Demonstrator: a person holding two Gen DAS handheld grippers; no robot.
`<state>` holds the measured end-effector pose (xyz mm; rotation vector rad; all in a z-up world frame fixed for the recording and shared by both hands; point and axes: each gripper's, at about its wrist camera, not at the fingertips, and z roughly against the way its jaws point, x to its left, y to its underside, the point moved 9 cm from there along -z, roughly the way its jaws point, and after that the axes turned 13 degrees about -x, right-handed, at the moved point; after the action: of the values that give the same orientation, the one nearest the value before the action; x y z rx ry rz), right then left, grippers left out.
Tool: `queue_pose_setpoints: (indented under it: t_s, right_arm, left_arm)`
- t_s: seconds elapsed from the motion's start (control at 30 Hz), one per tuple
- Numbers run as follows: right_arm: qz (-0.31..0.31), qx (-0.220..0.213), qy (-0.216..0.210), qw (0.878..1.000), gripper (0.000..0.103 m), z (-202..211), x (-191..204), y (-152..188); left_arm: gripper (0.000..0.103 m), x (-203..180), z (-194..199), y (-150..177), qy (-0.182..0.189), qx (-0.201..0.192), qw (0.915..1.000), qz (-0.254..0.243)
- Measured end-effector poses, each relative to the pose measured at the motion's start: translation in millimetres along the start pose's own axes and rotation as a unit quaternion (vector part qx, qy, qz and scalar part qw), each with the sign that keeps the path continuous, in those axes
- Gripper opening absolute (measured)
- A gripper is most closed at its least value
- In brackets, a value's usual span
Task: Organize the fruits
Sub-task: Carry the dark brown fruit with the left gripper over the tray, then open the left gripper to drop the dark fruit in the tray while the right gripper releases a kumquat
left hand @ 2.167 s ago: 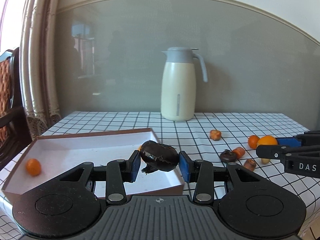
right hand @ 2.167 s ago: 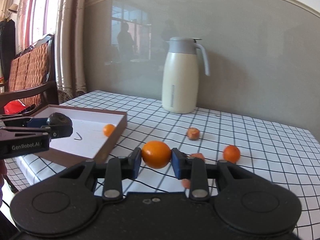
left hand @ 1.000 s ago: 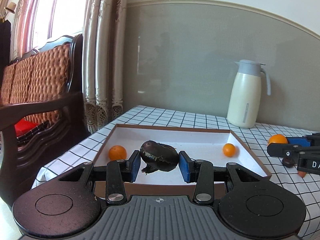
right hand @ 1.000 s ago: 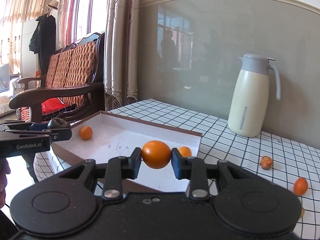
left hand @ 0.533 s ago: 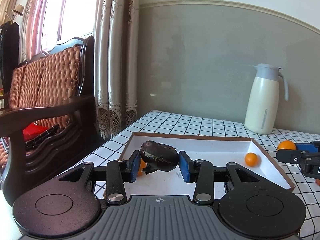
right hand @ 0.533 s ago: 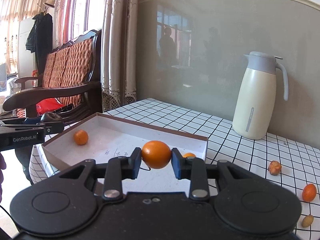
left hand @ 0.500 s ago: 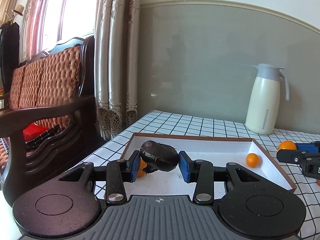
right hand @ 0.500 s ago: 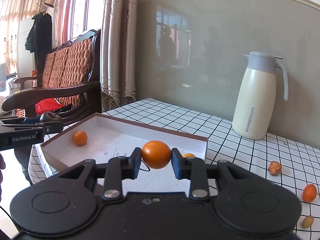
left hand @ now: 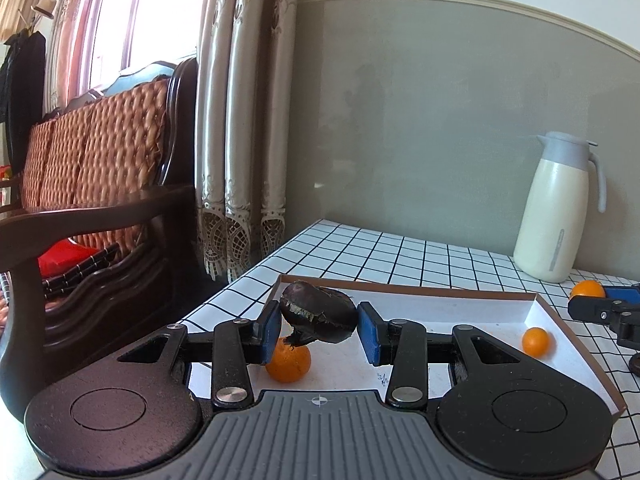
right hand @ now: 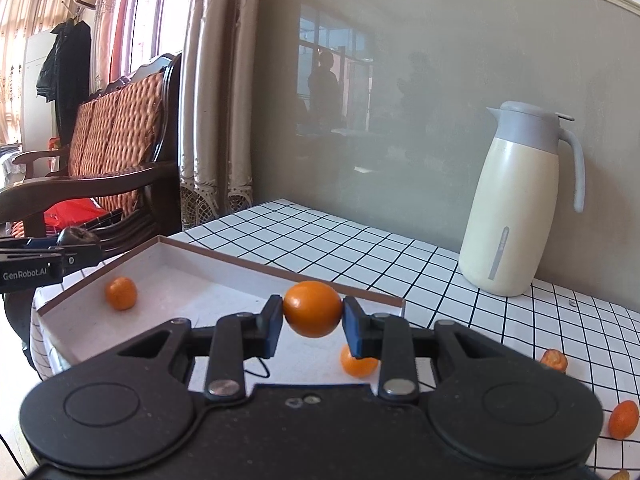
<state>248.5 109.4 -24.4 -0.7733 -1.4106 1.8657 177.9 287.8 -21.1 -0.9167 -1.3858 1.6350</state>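
Note:
My left gripper [left hand: 318, 322] is shut on a dark purple fruit [left hand: 318, 312] and holds it above the left end of a white box with a brown rim [left hand: 440, 322]. Two small oranges lie in the box, one under the fruit [left hand: 289, 360] and one at the right end [left hand: 536, 342]. My right gripper [right hand: 313, 320] is shut on an orange [right hand: 313, 309] above the box's right part [right hand: 192, 292]. The box's oranges also show in the right wrist view [right hand: 121, 293] [right hand: 358, 360]. The left gripper shows at the left edge in the right wrist view [right hand: 76, 246].
A cream thermos jug [right hand: 516, 204] stands at the back of the checked table [right hand: 360, 248]. Small orange and reddish fruits [right hand: 554, 360] [right hand: 623, 420] lie on the table to the right. A wooden chair [left hand: 96, 184] and curtains stand left of the table.
Both grippers have shifted slightly left over the box, each keeping its fruit. The left gripper now hangs directly over the left orange.

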Motion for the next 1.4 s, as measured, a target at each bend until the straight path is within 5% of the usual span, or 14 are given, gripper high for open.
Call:
queue_pose_setpoints:
  t_s: [0.9, 0.93, 0.97, 1.0, 1.03, 1.07, 1.4]
  right_arm:
    - [-0.036, 0.037, 0.008, 0.999, 0.025, -73.5, -38.1, 7.5]
    - [-0.037, 0.038, 0.004, 0.999, 0.037, -74.7, -38.4, 7.9]
    - [-0.028, 0.040, 0.008, 0.999, 0.050, -75.4, -39.9, 8.4]
    - [-0.014, 0.025, 0.032, 0.999, 0.081, -72.3, -44.5, 5.7]
    - [-0.006, -0.001, 0.056, 0.998, 0.098, -65.5, -49.5, 0.5]
    - [-0.010, -0.019, 0.061, 0.998, 0.097, -59.9, -53.2, -4.1]
    - [-0.033, -0.007, 0.060, 0.998, 0.097, -38.8, -59.9, 3.0]
  left_arm:
    - [0.042, 3.3, -71.3, 3.5, -0.024, 0.018, 0.9995, 0.002]
    - [0.042, 4.8, -71.4, 3.1, -0.027, 0.016, 0.9995, 0.002]
    - [0.053, 5.8, -71.0, 4.3, -0.029, 0.017, 0.9994, 0.002]
    - [0.085, 7.1, -70.1, 5.6, -0.031, 0.017, 0.9994, 0.000]
    - [0.096, 10.0, -66.4, 4.6, -0.042, 0.005, 0.9991, -0.002]
    - [0.102, 11.2, -60.8, 1.8, -0.049, -0.009, 0.9988, -0.006]
    - [0.102, 8.5, -38.9, -3.6, -0.040, -0.020, 0.9990, -0.006]
